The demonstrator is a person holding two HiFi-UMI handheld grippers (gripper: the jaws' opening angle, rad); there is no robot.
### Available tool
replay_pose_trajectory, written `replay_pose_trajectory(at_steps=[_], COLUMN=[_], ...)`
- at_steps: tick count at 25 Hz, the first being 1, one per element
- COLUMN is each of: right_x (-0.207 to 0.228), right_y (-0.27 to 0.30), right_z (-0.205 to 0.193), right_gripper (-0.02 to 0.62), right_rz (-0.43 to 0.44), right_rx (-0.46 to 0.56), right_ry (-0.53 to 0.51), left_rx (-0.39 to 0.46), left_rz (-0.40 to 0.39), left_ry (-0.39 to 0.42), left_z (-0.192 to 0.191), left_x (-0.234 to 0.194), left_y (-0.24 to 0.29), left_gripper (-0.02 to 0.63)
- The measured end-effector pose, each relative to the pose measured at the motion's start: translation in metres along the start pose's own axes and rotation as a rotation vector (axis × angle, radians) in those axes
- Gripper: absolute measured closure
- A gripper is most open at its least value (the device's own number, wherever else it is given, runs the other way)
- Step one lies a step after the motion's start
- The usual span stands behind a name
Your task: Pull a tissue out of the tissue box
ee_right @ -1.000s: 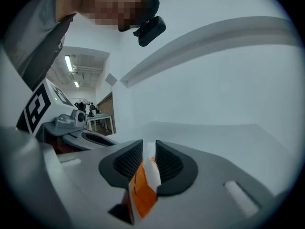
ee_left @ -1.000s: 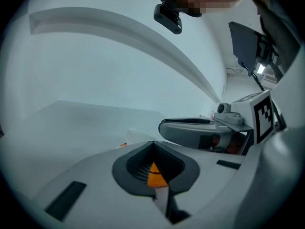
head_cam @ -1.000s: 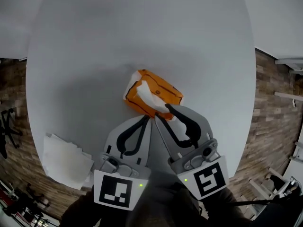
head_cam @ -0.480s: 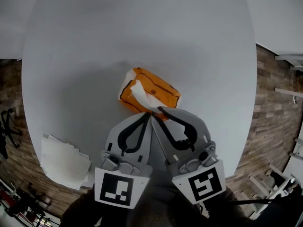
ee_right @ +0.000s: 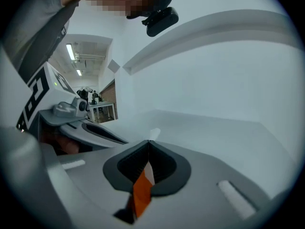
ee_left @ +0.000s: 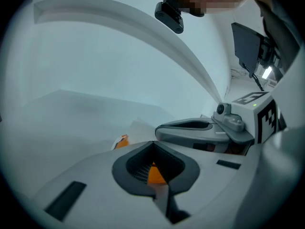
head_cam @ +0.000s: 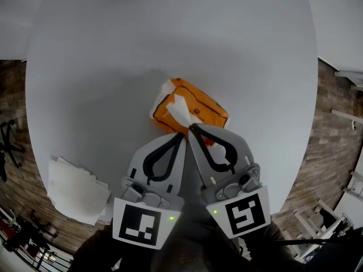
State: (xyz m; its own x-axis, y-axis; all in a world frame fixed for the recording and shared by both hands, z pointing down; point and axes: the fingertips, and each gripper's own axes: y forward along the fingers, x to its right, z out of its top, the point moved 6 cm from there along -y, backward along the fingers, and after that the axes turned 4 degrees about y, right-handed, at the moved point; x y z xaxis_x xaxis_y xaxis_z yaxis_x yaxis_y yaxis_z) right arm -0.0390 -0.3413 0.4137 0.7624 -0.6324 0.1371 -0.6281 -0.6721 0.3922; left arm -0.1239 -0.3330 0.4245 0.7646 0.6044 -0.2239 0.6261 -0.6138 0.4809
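Note:
An orange tissue box (head_cam: pixel 198 109) lies at an angle on the pale round table (head_cam: pixel 170 38), with a white tissue (head_cam: pixel 180 107) standing out of its top slot. My right gripper (head_cam: pixel 191 129) has just been closing and its jaws now meet on the near end of that tissue. The tissue's white tip (ee_right: pixel 154 133) pokes up just past the right gripper (ee_right: pixel 148 141), and the box (ee_right: pixel 142 192) shows orange through the jaw gap. My left gripper (head_cam: pixel 180 136) is shut with nothing in it, its tips at the box's near edge. The box (ee_left: pixel 121 141) shows beyond the left gripper (ee_left: pixel 153 142).
A loose stack of white tissues (head_cam: pixel 76 190) lies at the table's near left edge. Wood floor (head_cam: pixel 332 129) shows around the table. The right gripper's body (ee_left: pixel 190 125) sits close beside the left one.
The right gripper's jaws, open around the tissue a second ago, have shut on it. The right gripper has sunk slightly. The left gripper has stayed in place.

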Motion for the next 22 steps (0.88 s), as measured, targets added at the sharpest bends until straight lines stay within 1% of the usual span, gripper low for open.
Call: replay_pose_trajectory(at_steps=[1,7,11,16,22], right_x=[0.0,-0.004,-0.007,-0.018,-0.031], right_y=[0.0,-0.008,-0.014,-0.028,-0.037], right_z=[-0.002,0.012,0.019,0.036,0.047], right_gripper=[0.591,0.592,0.594,0.594,0.594], right_rz=[-0.004,0.013,0.023,0.058,0.084], right_rx=[-0.01,0.065,0.107,0.175,0.225], right_ry=[0.003,-0.005,0.011,0.001,-0.011], left_rx=[0.002,0.003,0.0,-0.006,-0.008], left_rz=[-0.004,-0.028,-0.026,-0.018,-0.014], left_ry=[0.005,0.045,0.035,0.022,0.006], left_z=[0.0,-0.001,-0.003,-0.004,-0.007], left_x=[0.0,0.003,0.002,0.005,0.007], left_y=[0.001,0.01,0.011,0.013,0.012], left_gripper=[0.606,0.606,0.606,0.606,0.606])
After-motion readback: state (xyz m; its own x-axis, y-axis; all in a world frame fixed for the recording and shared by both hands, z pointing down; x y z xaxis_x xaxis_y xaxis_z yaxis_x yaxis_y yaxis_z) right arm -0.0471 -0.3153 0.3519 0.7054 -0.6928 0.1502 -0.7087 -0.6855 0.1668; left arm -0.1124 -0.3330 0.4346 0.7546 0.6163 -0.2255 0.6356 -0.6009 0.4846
